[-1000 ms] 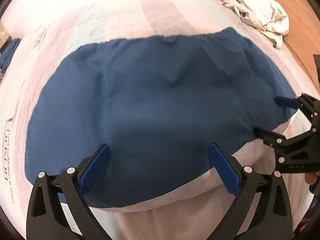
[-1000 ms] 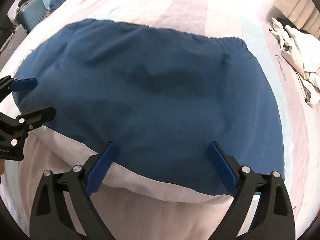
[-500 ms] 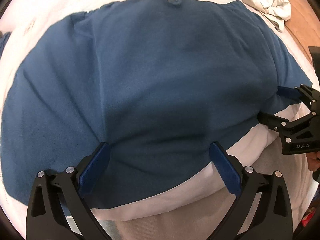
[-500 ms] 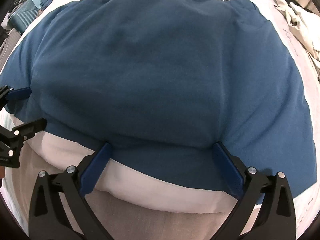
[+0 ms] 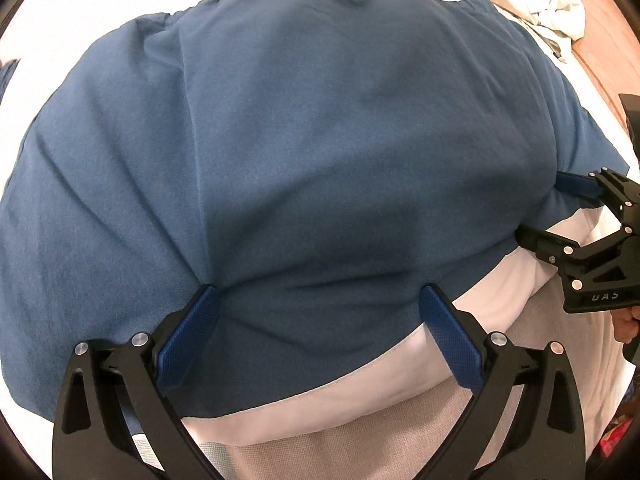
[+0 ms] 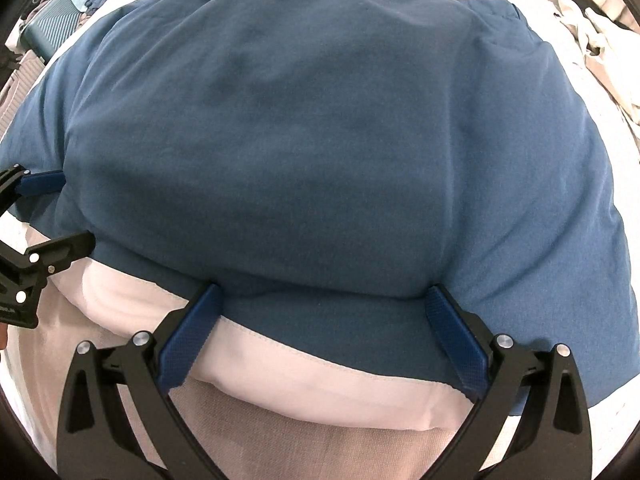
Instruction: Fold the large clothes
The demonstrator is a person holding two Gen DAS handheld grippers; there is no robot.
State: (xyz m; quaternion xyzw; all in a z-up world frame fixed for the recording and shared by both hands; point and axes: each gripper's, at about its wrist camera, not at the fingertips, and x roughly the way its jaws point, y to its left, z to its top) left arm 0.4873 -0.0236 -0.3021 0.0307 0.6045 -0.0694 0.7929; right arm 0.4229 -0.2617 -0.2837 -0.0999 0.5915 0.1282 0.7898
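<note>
A large dark blue garment [image 5: 300,140] lies spread over the bed and fills most of both views [image 6: 300,120]. Its near hem runs along the white edge of the bed. My left gripper [image 5: 320,300] is open, both blue pads resting on the cloth just inside the near hem, and creases fan out from the left pad. My right gripper [image 6: 322,296] is open too, set on the hem further right. Each gripper shows in the other's view, at the garment's side edge: the right gripper [image 5: 548,212] and the left gripper [image 6: 70,208].
The bed's white edge [image 5: 320,412] and a beige panel below it lie under the grippers. A crumpled pale garment [image 5: 536,8] sits at the far right of the bed [image 6: 600,48]. Wooden floor [image 5: 600,60] lies beyond it. A teal suitcase [image 6: 52,28] stands far left.
Both grippers have come down and forward onto the garment's near hem, so the blue cloth now fills the views. Both stay open.
</note>
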